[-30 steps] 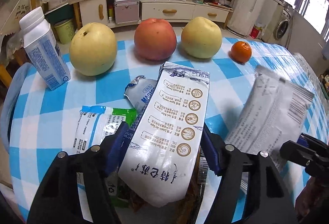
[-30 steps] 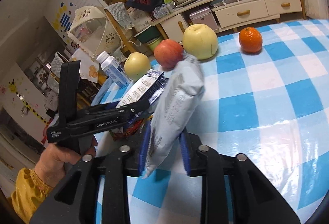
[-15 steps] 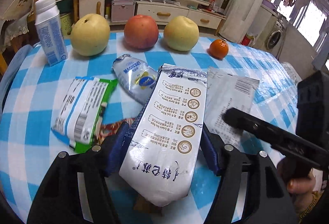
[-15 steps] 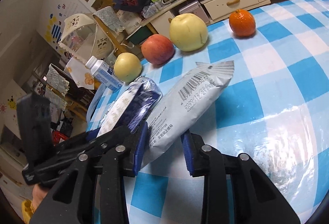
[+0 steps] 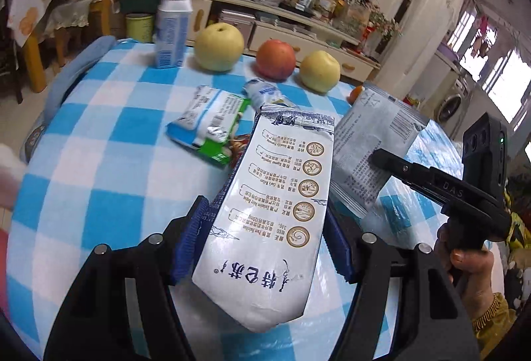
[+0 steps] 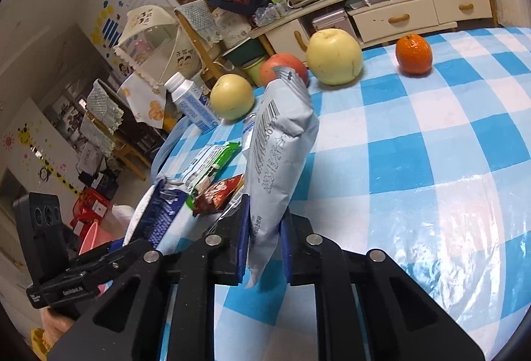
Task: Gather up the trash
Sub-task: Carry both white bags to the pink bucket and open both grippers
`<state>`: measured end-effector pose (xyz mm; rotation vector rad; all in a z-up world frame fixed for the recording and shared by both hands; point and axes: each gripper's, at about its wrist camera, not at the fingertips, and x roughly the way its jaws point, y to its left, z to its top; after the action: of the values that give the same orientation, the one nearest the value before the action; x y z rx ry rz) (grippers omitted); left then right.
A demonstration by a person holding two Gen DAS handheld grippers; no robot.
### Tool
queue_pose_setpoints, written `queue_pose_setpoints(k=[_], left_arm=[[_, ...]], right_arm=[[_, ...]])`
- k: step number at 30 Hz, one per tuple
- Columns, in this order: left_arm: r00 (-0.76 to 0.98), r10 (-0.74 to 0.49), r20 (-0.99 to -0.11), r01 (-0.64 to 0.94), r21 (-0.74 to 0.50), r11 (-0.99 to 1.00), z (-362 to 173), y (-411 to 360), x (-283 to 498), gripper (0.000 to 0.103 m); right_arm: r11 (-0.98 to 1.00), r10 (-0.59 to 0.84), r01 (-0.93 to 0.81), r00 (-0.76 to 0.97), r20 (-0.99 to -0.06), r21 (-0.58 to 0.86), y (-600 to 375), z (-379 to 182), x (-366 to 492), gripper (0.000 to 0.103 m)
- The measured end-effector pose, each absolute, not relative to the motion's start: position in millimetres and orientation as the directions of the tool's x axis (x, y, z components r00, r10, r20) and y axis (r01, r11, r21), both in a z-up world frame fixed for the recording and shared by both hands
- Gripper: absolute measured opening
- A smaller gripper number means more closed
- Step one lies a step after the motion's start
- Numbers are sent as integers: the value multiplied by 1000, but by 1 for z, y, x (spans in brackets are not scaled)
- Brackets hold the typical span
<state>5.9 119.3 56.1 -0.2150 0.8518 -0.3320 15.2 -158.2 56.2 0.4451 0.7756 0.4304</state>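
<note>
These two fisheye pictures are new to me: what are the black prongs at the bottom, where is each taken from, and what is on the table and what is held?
No robot here: a person carries a handheld two-finger gripper in each hand, with a camera looking along its fingers. In the left wrist view, the left gripper clamps a white milk pouch with gold circles. In the right wrist view, the right gripper is shut on a grey foil packet with a barcode. On the blue-and-white checked tablecloth lie a green-and-white wrapper, a small white-and-blue pouch and a red wrapper. Behind them stand a milk carton, two yellow pears, a red apple and an orange.
</note>
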Motion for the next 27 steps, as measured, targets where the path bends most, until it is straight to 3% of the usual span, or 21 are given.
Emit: queue_pose_setpoints(k=[13,27], left_arm=[[683,-363,-633,115,-398,910,61,180,-34,67],[755,-315,-575,96,-379,920,82,207,-47,67]], right_arm=[[850,509,-285,658,-555,443,-136,77,-22,17],[817,572,-376,628,-528,438,-74,102,-55,17]])
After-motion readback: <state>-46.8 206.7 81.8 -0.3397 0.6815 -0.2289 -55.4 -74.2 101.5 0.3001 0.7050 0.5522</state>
